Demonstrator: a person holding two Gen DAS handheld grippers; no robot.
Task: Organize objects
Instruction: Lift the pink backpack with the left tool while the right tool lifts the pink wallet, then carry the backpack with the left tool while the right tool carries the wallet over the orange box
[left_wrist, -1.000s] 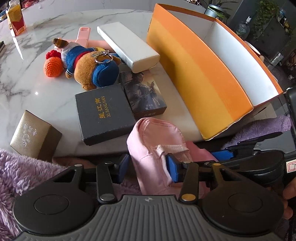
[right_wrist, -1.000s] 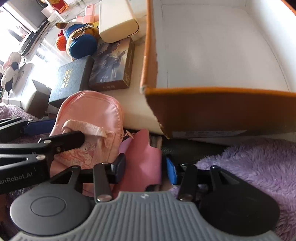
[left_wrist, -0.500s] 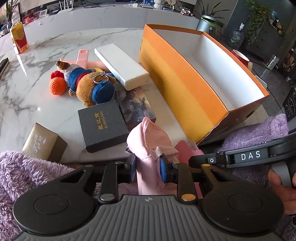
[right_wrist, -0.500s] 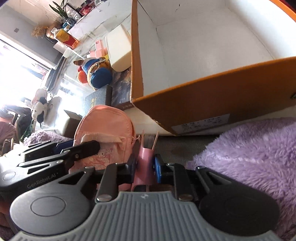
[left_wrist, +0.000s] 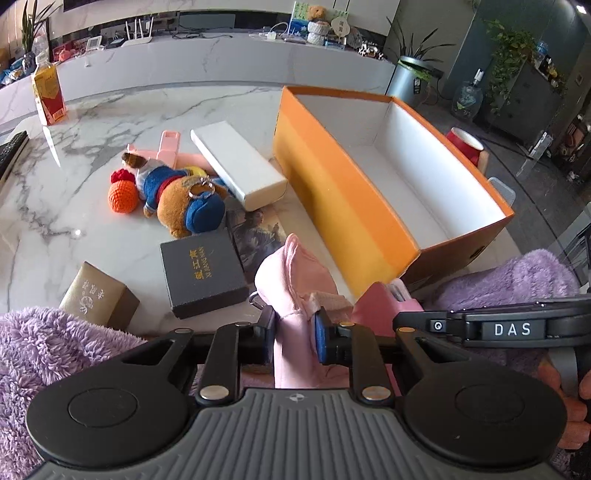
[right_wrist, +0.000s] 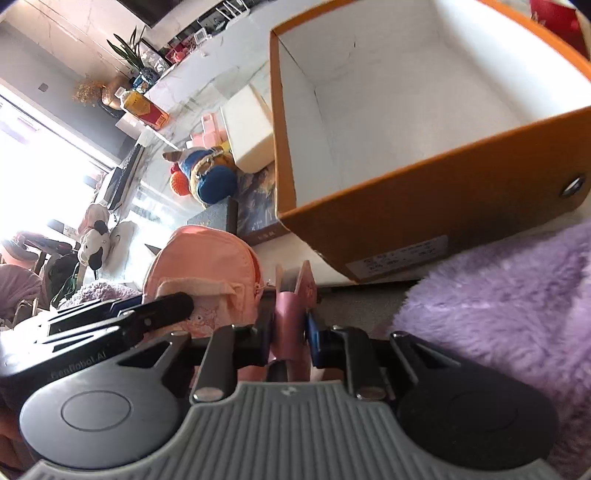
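Note:
My left gripper is shut on a small pink backpack, held up at the table's near edge; the backpack also shows in the right wrist view. My right gripper is shut on a pink card holder, seen beside the backpack in the left wrist view. An open orange box with a white, empty inside stands on the marble table just ahead and to the right; the right wrist view shows its near corner.
On the table lie a black box, a picture box, a white box, a plush bear, an orange crochet ball, a gold box and a pink item. A carton stands far left. Purple fleece lies below.
Both grippers closed on their objects and lifted them up and back from the table edge. The backpack and card holder now hang higher, and the box looks farther away.

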